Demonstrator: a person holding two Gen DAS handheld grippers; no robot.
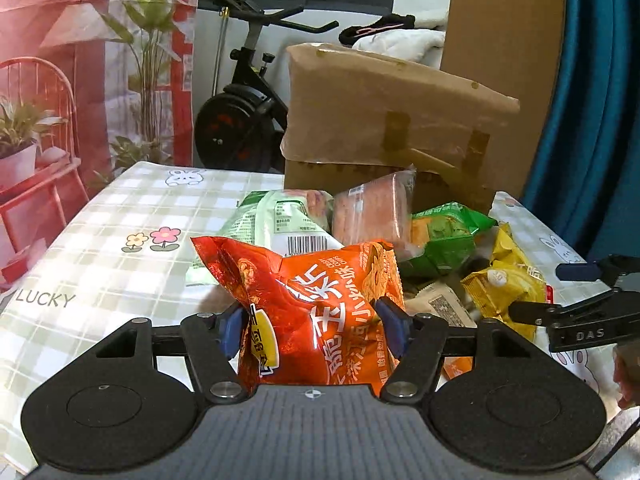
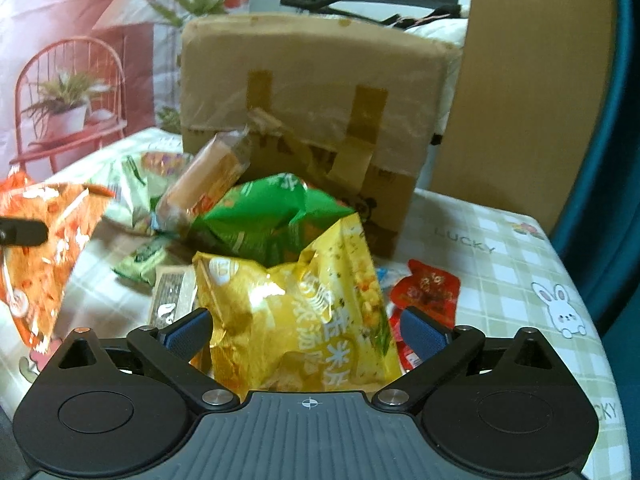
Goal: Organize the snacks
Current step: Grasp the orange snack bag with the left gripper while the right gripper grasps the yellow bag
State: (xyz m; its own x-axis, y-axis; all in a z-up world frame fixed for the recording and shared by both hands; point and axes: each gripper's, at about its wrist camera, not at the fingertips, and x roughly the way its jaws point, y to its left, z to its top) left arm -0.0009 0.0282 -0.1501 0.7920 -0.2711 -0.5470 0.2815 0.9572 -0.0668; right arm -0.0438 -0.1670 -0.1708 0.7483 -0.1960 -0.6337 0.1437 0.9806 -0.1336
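Left hand-held gripper [image 1: 316, 330] clamping orange snack bag [image 1: 316, 300], yellow bag [image 2: 296, 320] between right hand-held gripper [image 2: 306, 334]

Snack packets [image 1: 440, 236] lie heaped on the table [image 1: 120, 216] before the cardboard box [image 1: 384, 120].

The orange-red snack bag [image 1: 320, 300] carries white lettering and a yellow tag. The yellow bag [image 2: 296, 312] shows white characters and green flecks. Behind them lie a green bag [image 2: 264, 216], a pale green-and-white packet [image 1: 276, 220] with a black barcode, and a pinkish clear-wrapped pack [image 1: 372, 212]. A small red pouch [image 2: 428, 288] sits apart. The desk [image 1: 100, 240] wears a pale green-and-white check cloth with white rabbits and pink and yellow flowers. The cardboard box [image 2: 312, 92] is brown with darker tape. Each claw has blue pads [image 2: 420, 332] on black arms.
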